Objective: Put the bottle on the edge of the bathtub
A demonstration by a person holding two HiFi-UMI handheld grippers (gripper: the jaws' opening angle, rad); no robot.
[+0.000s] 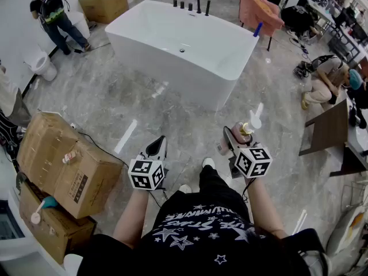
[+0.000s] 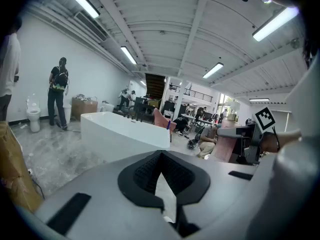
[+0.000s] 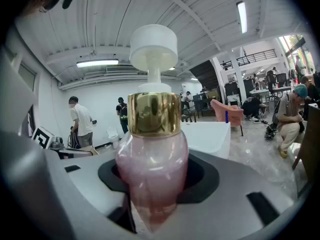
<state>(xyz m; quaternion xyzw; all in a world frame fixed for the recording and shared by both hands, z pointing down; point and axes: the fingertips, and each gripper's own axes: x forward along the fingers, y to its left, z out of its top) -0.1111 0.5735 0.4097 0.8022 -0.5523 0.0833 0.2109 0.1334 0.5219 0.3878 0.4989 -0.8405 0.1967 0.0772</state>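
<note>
I note: right gripper (image 1: 236, 138) clamped on pink bottle (image 3: 152, 159), upright between jaws. Left gripper (image 2: 160, 157) jaws together, empty. Bathtub (image 1: 170, 63) ahead of both, well apart.

Grey marbled floor (image 1: 144, 114) all around. Big cardboard boxes (image 1: 63, 165) sit stacked at the left, and an open box (image 1: 103, 3) stands at the far side of the room. A white toilet (image 1: 43, 65) stands near a standing person (image 1: 53, 16) in dark clothes. A pink chair (image 1: 259, 7) is at the back, and a crouching person (image 1: 325, 79) is near a dark desk (image 1: 330, 128).
</note>
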